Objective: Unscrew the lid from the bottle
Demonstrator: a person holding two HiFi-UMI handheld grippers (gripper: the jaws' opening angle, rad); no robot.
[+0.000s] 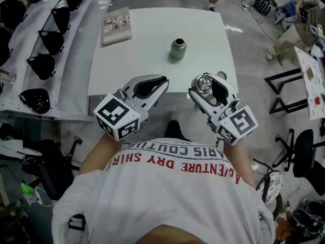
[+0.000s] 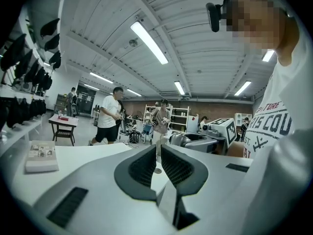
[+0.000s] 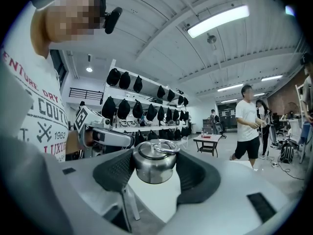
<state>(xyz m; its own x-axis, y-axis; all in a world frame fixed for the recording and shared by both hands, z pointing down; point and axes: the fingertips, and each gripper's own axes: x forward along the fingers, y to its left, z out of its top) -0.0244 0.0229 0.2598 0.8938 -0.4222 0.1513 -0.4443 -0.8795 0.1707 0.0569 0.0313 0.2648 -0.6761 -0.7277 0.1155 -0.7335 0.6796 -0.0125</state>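
Note:
A green bottle (image 1: 177,50) stands upright and uncapped in the middle of the white table (image 1: 147,60). Its silver metal lid (image 1: 204,82) with a ring on top is off the bottle, and my right gripper (image 1: 206,82) is shut on it near the table's front edge. In the right gripper view the lid (image 3: 154,162) sits gripped between the dark pads (image 3: 116,170) of my right gripper (image 3: 155,156). My left gripper (image 1: 163,81) hovers beside it at the left, shut with nothing between its pads (image 2: 143,166). From the left gripper view, the left gripper (image 2: 159,150) points over the table.
A booklet (image 1: 117,25) lies at the table's far left corner. A shelf with black caps (image 1: 43,44) runs along the left. Black stands (image 1: 284,88) are on the floor at the right. People (image 2: 111,114) walk about in the room beyond.

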